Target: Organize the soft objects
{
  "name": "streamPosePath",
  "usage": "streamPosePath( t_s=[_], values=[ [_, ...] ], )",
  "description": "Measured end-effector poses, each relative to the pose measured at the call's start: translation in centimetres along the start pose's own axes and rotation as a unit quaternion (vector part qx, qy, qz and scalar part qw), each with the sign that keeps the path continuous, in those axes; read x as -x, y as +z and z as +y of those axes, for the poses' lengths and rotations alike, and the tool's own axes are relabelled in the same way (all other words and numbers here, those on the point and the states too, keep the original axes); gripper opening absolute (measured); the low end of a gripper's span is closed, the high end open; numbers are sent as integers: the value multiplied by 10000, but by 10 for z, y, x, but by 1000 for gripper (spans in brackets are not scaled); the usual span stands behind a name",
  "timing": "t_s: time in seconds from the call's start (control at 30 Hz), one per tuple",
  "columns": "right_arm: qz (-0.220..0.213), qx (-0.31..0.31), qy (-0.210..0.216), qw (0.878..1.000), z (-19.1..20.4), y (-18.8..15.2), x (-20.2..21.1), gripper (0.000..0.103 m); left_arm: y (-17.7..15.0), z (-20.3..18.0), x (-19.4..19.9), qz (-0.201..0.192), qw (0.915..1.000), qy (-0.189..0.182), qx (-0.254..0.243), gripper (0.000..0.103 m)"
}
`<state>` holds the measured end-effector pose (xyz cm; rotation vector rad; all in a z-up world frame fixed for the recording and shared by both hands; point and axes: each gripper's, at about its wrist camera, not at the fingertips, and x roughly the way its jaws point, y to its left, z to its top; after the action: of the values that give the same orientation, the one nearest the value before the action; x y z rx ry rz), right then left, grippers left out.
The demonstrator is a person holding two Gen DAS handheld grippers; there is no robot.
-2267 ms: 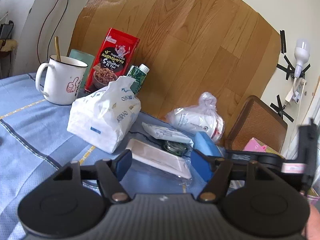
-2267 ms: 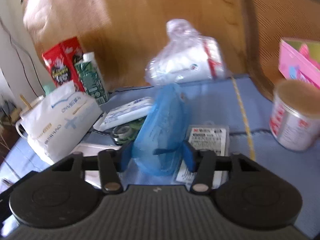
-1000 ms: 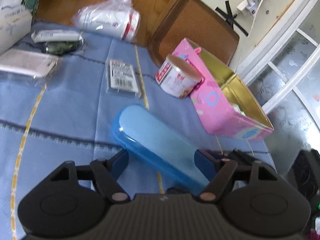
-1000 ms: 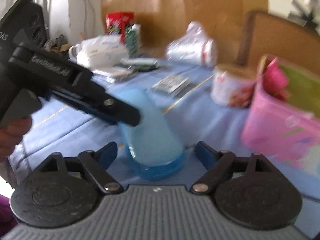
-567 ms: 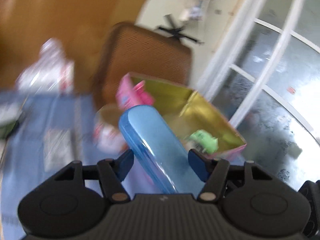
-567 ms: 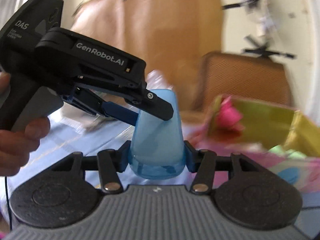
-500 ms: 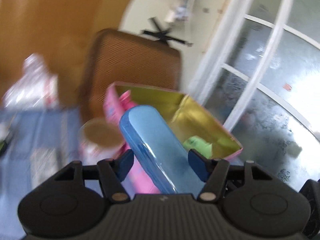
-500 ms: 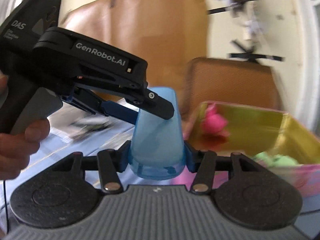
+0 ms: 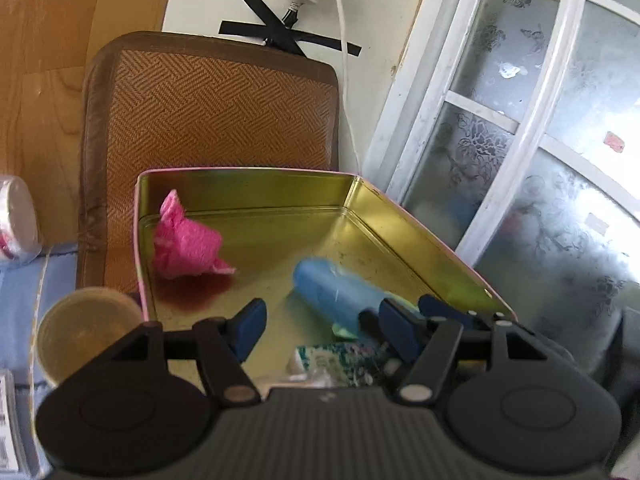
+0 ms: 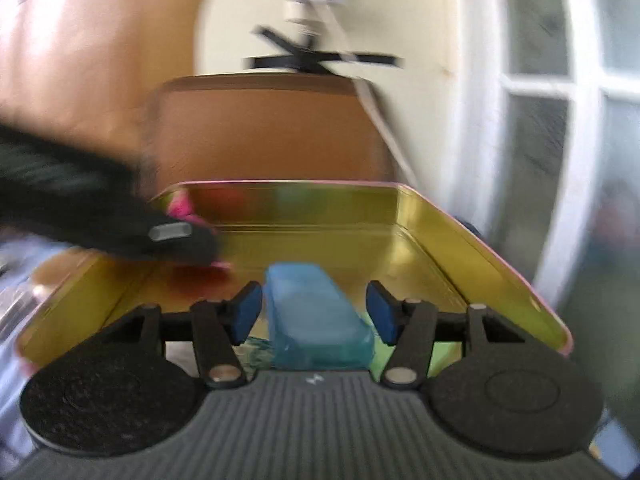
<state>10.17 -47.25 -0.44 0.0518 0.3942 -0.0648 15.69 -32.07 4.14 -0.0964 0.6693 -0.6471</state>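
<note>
Your blue case [image 10: 316, 316] is lying inside the gold tin [image 9: 256, 188], near the pink cloth [image 9: 186, 242]. Your right gripper [image 10: 315, 312] is straddling it, jaws just opening, pads not touching. Your left gripper [image 9: 322, 330] is hanging open over the tin, gripping nothing.

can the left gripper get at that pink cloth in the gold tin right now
Probably yes. The pink cloth lies uncovered at the far left of the tin, the left gripper is open and empty above it, and the blue case lies off to the right.
</note>
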Motion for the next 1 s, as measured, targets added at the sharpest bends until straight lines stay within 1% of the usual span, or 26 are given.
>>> streamPosePath(
  t_s=[0.07, 0.1, 0.2, 0.3, 0.33, 0.4, 0.43, 0.5, 0.53, 0.57, 0.6, 0.67, 0.73, 0.77, 0.83, 0.9, 0.97, 1.0],
  values=[
    [-99, -473, 141, 9987, -13, 0, 7, 60, -6, 3, 17, -129, 9999, 3, -90, 64],
    [-167, -550, 121, 9983, -14, 0, 11, 60, -8, 5, 26, -201, 9997, -2, -126, 64],
    [-492, -637, 132, 9967, -7, 2, 27, 60, -17, 17, 59, -408, 9990, -61, -144, 67],
    [-761, -703, 423, 9937, 6, 10, 46, 60, -35, 38, 97, -635, 9979, 78, -100, 67],
    [-837, -698, 541, 9926, 15, 7, 59, 60, -43, 48, 110, -681, 9976, 143, -56, 67],
    [-908, -608, 949, 9895, 35, 11, 69, 60, -61, 72, 136, -733, 9966, 378, 47, 67],
    [-906, -521, 1181, 9875, 48, 13, 72, 60, -71, 86, 149, -776, 9953, 568, 99, 67],
    [-802, -288, 1631, 9829, 78, 15, 72, 60, -90, 118, 175, -865, 9901, 1078, 256, 67],
    [-652, -188, 1899, 9795, 95, 15, 69, 60, -98, 133, 186, -914, 9865, 1308, 364, 67],
    [-431, -132, 2200, 9744, 114, 15, 64, 60, -106, 151, 197, -968, 9812, 1590, 515, 67],
    [-216, -132, 2453, 9691, 129, 16, 56, 60, -112, 167, 205, -1013, 9750, 1861, 667, 67],
    [280, -146, 2922, 9558, 164, 17, 37, 60, -124, 201, 218, -1140, 9598, 2351, 1025, 67],
    [654, -75, 3292, 9420, 204, 22, 15, 60, -134, 225, 226, -1248, 9477, 2615, 1340, 67],
    [816, -48, 3381, 9376, 224, 24, 3, 60, -140, 234, 228, -1303, 9442, 2634, 1485, 67],
    [1214, -127, 3462, 9302, 257, 30, -25, 61, -145, 245, 229, -1310, 9434, 2504, 1733, 66],
    [1688, -328, 3505, 9206, 287, 35, -59, 64, -145, 243, 233, -1499, 9434, 2441, 1672, 68],
    [2021, -430, 3441, 9159, 310, 38, -88, 69, -144, 238, 230, -1466, 9463, 2403, 1589, 68],
    [2140, -422, 3364, 9161, 321, 39, -102, 70, -144, 238, 229, -1453, 9474, 2387, 1558, 69]
  ],
)
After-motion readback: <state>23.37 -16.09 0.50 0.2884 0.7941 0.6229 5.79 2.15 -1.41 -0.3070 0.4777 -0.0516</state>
